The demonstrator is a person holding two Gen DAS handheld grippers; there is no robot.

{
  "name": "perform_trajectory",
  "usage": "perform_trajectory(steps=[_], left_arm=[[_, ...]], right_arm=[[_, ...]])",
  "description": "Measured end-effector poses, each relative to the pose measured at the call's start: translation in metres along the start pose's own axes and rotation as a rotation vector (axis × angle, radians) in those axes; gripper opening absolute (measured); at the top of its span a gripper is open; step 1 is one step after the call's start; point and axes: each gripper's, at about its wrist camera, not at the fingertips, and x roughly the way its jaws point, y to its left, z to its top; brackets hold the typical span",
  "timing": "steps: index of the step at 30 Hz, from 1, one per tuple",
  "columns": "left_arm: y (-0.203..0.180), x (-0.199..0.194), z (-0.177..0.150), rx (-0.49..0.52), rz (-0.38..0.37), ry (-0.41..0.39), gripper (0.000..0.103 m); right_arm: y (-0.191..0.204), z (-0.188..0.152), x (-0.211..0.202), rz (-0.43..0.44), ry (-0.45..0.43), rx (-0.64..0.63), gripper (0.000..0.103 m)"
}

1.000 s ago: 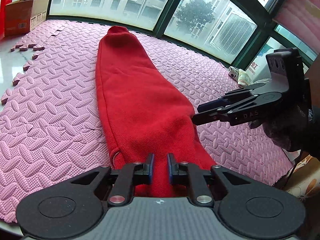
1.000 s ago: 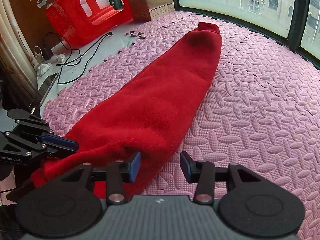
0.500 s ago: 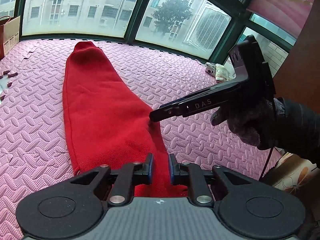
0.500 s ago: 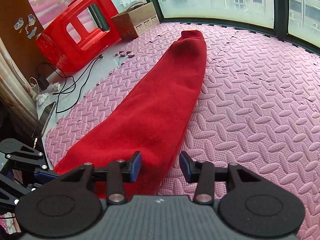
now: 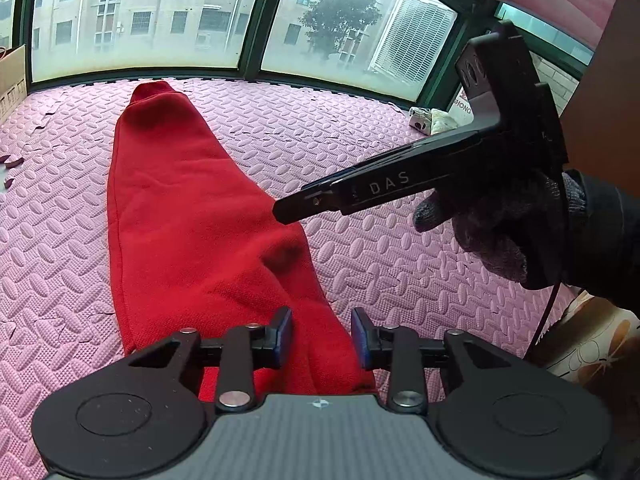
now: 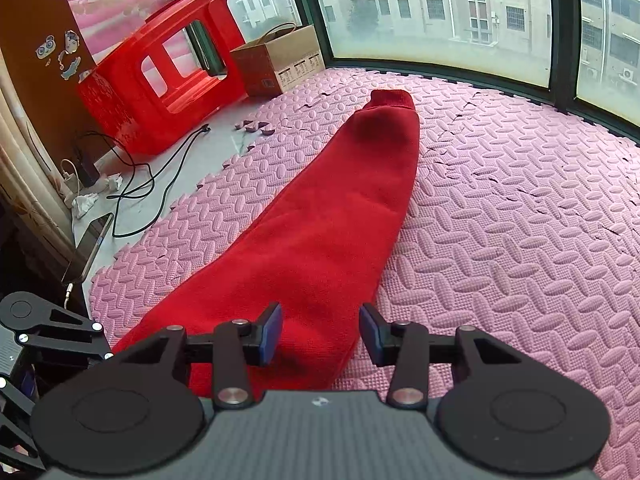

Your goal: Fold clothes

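A long red garment (image 5: pixel 192 216), folded into a narrow strip, lies flat on the pink foam mat (image 5: pixel 60 240), its ribbed end towards the windows. My left gripper (image 5: pixel 321 334) hovers over the garment's near end. Its jaws are opening, with cloth seen below the gap and the pads not pressing on it. My right gripper (image 6: pixel 321 334) stands open over the garment's near right edge (image 6: pixel 320 248), gripping nothing. In the left wrist view the right gripper (image 5: pixel 296 208) shows side-on above the cloth, held by a gloved hand (image 5: pixel 492 236). The left gripper's body (image 6: pixel 52 332) shows at the lower left of the right wrist view.
A red plastic stool (image 6: pixel 168 60) and a cardboard box (image 6: pixel 280 60) stand at the mat's far left. Cables (image 6: pixel 160 168), a phone (image 6: pixel 86 252) and loose foam pieces (image 6: pixel 256 126) lie on the bare floor. Windows bound the far side. Small items (image 5: pixel 432 120) sit at the right corner.
My left jaws have widened from a narrow gap over the cloth's near end. The right gripper has risen and rolled to side-on in the left view. The garment lies as before.
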Motion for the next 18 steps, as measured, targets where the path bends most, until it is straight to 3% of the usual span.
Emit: perform_trajectory(steps=[7, 16, 17, 18], left_arm=[[-0.013, -0.002, 0.002, 0.055, -0.011, -0.014, 0.033], [-0.025, 0.015, -0.007, 0.125, 0.083, 0.069, 0.032], [-0.024, 0.017, -0.008, 0.119, 0.079, 0.076, 0.030], [-0.023, 0.020, -0.009, 0.113, 0.074, 0.085, 0.019]], right_arm=[[0.003, 0.000, 0.002, 0.005, -0.006, 0.000, 0.043], [0.006, -0.002, 0.000, 0.001, -0.010, -0.010, 0.044], [0.006, -0.002, 0.000, 0.001, -0.010, -0.011, 0.044], [0.007, -0.002, -0.001, 0.001, -0.011, -0.012, 0.044]])
